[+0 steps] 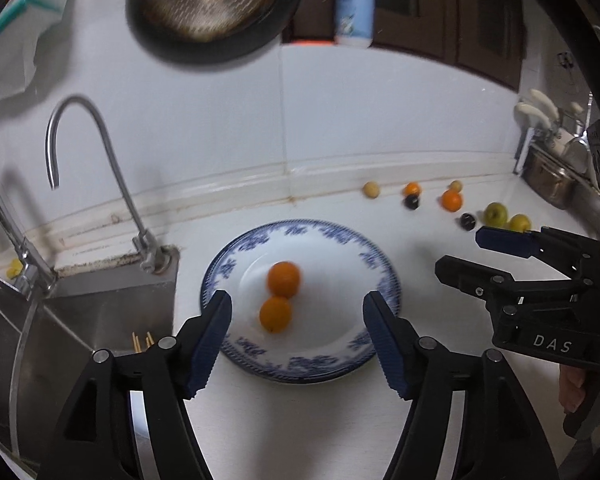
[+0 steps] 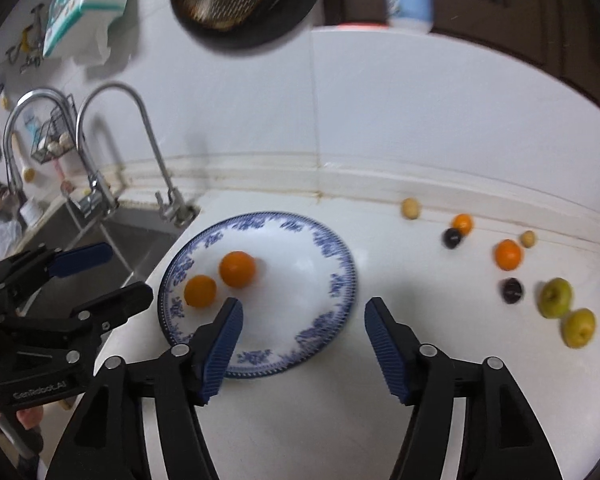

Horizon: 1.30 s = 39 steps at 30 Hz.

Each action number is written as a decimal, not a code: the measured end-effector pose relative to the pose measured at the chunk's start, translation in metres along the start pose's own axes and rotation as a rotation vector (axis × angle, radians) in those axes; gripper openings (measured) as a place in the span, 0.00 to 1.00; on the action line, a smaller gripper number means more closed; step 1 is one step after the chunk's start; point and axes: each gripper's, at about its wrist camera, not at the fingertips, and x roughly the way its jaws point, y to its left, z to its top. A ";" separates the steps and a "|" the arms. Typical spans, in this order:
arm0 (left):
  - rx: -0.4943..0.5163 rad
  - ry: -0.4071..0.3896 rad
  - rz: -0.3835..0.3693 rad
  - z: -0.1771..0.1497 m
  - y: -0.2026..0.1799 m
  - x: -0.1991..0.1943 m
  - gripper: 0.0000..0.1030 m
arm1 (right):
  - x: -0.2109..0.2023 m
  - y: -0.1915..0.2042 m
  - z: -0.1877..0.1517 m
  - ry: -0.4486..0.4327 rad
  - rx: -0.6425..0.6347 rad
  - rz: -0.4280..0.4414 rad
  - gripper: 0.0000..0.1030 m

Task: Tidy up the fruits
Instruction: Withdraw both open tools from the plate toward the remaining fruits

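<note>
Two oranges (image 1: 280, 298) lie touching on the plate (image 1: 332, 240), just ahead of the left gripper (image 1: 297, 336); both it and the right gripper (image 2: 303, 340) gape wide, empty.

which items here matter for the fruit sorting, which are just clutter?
Job: plate with two oranges; loose oranges, green apples, dark fruits on counter.
Clutter: faucet, sink, bottle, pan.

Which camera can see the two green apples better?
The right wrist view. There the two green apples sit big and whole on the white counter, with nothing covering them. In the left wrist view they look smaller and farther off, and the right gripper's blue-padded fingers sit right in front of them.
</note>
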 end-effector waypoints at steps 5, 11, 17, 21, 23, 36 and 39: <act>0.017 -0.042 -0.046 0.007 -0.028 -0.012 0.73 | -0.033 -0.021 -0.009 -0.041 0.036 -0.064 0.68; 0.052 -0.083 -0.087 0.017 -0.064 -0.019 0.80 | -0.072 -0.053 -0.019 -0.093 0.072 -0.174 0.72; 0.106 -0.107 -0.117 0.029 -0.103 -0.015 0.85 | -0.099 -0.093 -0.030 -0.113 0.118 -0.281 0.74; 0.149 -0.121 -0.138 0.038 -0.126 -0.005 0.85 | -0.110 -0.121 -0.034 -0.108 0.154 -0.338 0.74; 0.173 -0.128 -0.152 0.042 -0.138 0.000 0.85 | -0.113 -0.132 -0.036 -0.107 0.168 -0.358 0.74; 0.262 -0.091 -0.213 0.070 -0.193 0.063 0.85 | -0.099 -0.202 -0.040 -0.052 0.246 -0.436 0.74; 0.284 -0.070 -0.225 0.072 -0.203 0.082 0.85 | -0.089 -0.215 -0.039 -0.031 0.259 -0.437 0.74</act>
